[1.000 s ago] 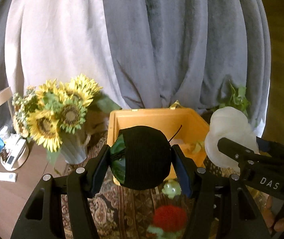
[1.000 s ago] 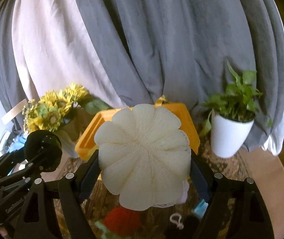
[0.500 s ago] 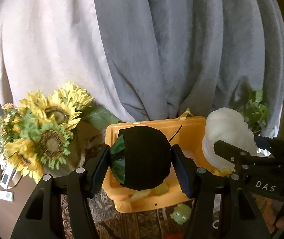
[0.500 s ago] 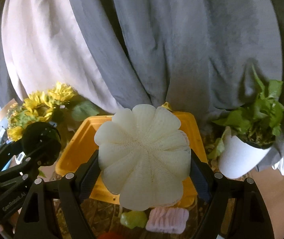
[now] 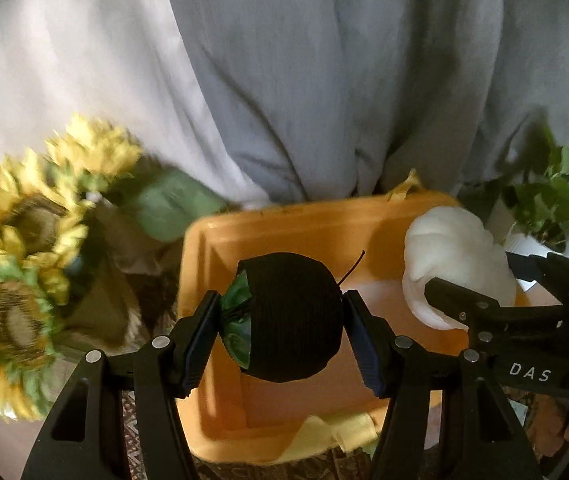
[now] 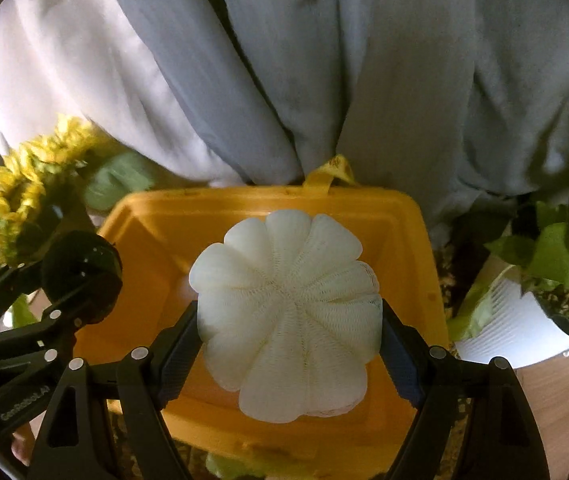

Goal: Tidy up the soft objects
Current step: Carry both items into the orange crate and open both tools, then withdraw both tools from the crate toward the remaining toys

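Both claws are closer to the yellow bin (image 6: 424, 240) than they were a second ago. Back then the bin sat beyond the loads, with a red plush, a small green toy and a pink piece on the patterned rug in front of it. Now its orange-yellow interior fills the space right behind each load, and those loose pieces have dropped out of view below. This suggests the carry is nearly over and the next step is to let go over the bin.

Nearest in the left wrist view, the left claw (image 5: 282, 320) is clamped on the black ball (image 5: 296, 316), with its blue pads pressed to both sides. A green patch shows on the ball's left face and a thin thread sticks up from its top. The ball hangs over the bin's near left part, inside the rim.

In the right wrist view, the right claw (image 6: 290, 334) grips the white mesh pouf (image 6: 284, 312) across its widest part, so its jaws are spread wide around it. The pouf sits over the middle of the bin floor, which looks bare beneath it.

Past the bin's far edge, a yellow strap loop pokes up. Blurred sunflowers (image 5: 16, 264) stand off its left corner and a potted plant (image 6: 524, 312) stands at its right side. Grey and white drapes close off the back.
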Demonstrator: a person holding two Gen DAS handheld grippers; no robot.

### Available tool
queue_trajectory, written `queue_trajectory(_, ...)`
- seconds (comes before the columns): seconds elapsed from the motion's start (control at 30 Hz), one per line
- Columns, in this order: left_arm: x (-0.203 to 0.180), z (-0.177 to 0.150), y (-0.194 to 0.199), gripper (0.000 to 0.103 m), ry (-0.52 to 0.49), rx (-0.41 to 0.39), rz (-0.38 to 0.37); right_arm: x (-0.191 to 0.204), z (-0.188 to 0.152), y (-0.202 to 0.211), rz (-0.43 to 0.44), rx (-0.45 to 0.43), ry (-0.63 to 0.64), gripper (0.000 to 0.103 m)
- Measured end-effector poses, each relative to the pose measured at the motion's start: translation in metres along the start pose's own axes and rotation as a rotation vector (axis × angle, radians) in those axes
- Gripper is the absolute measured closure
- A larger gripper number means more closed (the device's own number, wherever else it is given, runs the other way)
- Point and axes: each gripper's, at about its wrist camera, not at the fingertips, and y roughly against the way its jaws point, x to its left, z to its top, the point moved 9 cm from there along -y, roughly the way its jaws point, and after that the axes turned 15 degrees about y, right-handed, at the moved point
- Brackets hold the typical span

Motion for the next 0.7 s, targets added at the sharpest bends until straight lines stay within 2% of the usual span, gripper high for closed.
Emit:
queue_trajectory(0.13, 0.002, -0.005, -0.026, 0.04, 0.003, 0.086, 0.01, -0.004, -0.003, -0.02, 0.003, 0.063, 0.008, 0.018)
queue_trajectory(0.17, 0.002, -0.007, -0.031, 0.033, 0.002, 0.106, 0.012, -0.006, -0.004, -0.025, 0.006, 0.08, 0.004, 0.017)
queue_trajectory(0.2, 0.002, -0.009, -0.036, 0.021, -0.002, 0.124, 0.019, -0.008, -0.006, -0.028, 0.011, 0.094, 0.006, 0.017)
queue_trajectory(0.3, 0.005, -0.009, -0.04, 0.012, -0.007, 0.126, 0.061, -0.01, -0.012, -0.036, 0.03, 0.13, -0.013, 0.015)
queue_trajectory(0.5, 0.003, -0.011, -0.034, 0.01, -0.012, 0.109, 0.072, -0.013, -0.009, -0.028, 0.022, 0.101, -0.012, 0.015)
queue_trajectory(0.7, 0.004, -0.005, -0.021, 0.01, 0.015, 0.09, 0.064, -0.017, 0.001, 0.001, -0.037, 0.043, 0.001, 0.015)
